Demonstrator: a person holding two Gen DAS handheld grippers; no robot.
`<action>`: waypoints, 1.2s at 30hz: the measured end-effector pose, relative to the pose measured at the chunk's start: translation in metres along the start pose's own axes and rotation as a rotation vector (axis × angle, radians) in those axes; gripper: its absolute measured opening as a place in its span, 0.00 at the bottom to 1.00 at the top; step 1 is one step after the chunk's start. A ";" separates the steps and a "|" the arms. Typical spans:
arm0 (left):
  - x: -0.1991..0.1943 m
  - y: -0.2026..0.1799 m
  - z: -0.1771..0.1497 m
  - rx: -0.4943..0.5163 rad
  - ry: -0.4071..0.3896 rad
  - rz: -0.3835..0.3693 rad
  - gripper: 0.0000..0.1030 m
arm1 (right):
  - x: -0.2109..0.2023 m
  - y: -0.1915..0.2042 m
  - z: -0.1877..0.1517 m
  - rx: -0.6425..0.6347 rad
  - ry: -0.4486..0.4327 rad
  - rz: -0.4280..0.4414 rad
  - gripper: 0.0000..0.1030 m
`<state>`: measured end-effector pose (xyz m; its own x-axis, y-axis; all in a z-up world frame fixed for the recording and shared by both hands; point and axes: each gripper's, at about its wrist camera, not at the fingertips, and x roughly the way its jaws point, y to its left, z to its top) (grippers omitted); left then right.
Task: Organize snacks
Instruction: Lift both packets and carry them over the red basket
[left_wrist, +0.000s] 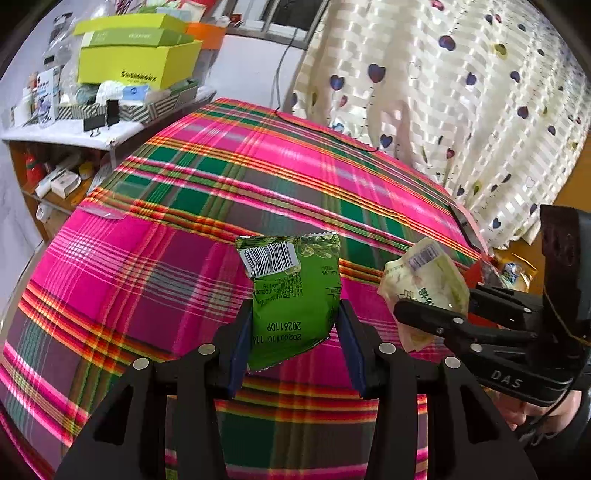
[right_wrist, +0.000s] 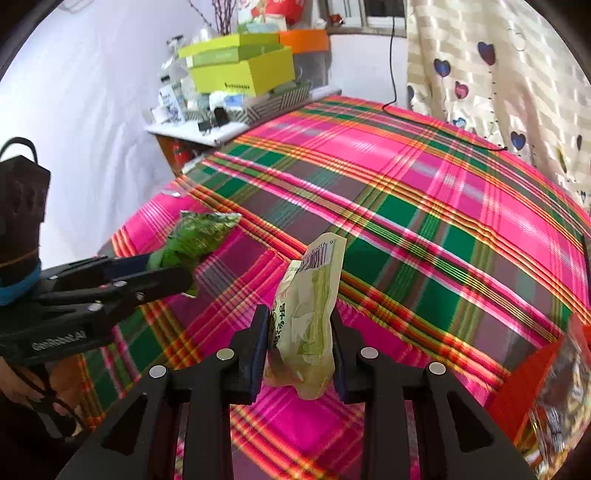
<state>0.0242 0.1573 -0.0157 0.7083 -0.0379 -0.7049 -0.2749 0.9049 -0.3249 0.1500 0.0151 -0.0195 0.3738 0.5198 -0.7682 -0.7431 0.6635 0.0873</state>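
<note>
Left gripper (left_wrist: 293, 332) grips the green packet (left_wrist: 295, 295) upright; right gripper (right_wrist: 297, 347) grips the pale packet (right_wrist: 306, 317), both above the table's (right_wrist: 443, 206) near edge, side by side.

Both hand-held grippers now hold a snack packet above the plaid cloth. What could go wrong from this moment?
1. The left hand-held gripper pinches only the lower part of the green packet; the packet may slip or swing.
2. The pale packet in the right hand-held gripper is crumpled, so its contents could be crushed.
3. The two grippers are close together and might collide.
</note>
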 end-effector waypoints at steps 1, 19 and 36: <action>-0.002 -0.005 -0.001 0.010 -0.002 0.000 0.44 | -0.006 0.000 -0.002 0.002 -0.009 0.001 0.26; -0.039 -0.090 -0.012 0.166 -0.047 -0.036 0.44 | -0.111 -0.006 -0.046 0.068 -0.161 -0.024 0.26; -0.057 -0.135 -0.017 0.241 -0.081 -0.066 0.44 | -0.162 -0.015 -0.073 0.098 -0.231 -0.061 0.26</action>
<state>0.0097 0.0300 0.0575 0.7719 -0.0755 -0.6313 -0.0701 0.9768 -0.2024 0.0601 -0.1187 0.0570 0.5417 0.5791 -0.6093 -0.6622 0.7404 0.1150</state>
